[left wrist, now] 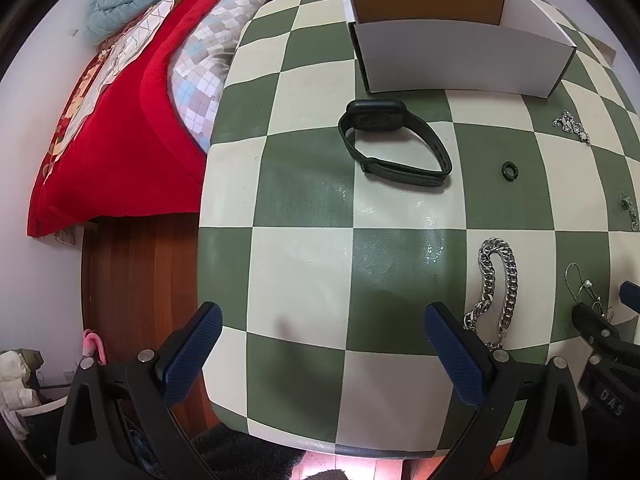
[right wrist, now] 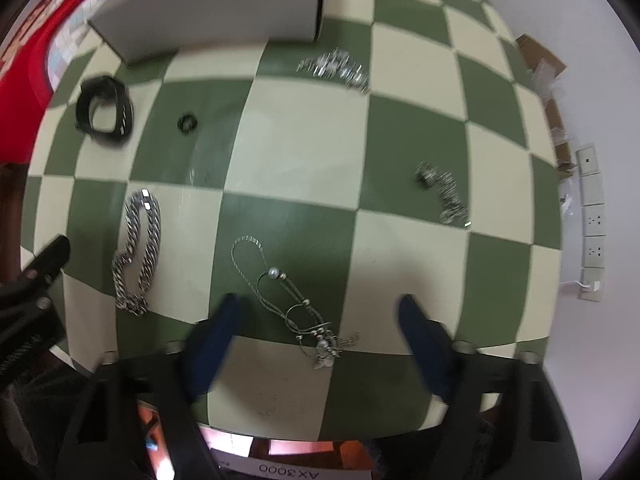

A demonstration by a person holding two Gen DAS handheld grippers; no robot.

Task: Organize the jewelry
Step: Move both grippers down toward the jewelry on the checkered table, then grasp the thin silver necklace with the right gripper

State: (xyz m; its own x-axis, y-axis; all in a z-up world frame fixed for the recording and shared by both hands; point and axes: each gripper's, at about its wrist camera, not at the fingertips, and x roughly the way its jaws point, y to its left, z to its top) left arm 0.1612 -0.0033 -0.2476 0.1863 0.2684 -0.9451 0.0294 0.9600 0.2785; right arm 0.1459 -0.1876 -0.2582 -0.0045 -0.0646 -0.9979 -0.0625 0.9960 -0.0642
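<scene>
Jewelry lies spread on a green-and-cream checkered table. A black watch lies in front of a white open box. A small dark ring and a thick silver chain lie to its right. My left gripper is open and empty above the table's near edge. My right gripper is open and empty, its fingers either side of a thin pearl necklace. The right wrist view also shows the chain, watch, ring, a sparkly piece and another silver piece.
A bed with a red cover and checked quilt stands left of the table. Wooden floor lies between them. A power strip and cardboard bits sit on the floor at the right. The right gripper's tip shows beside the chain.
</scene>
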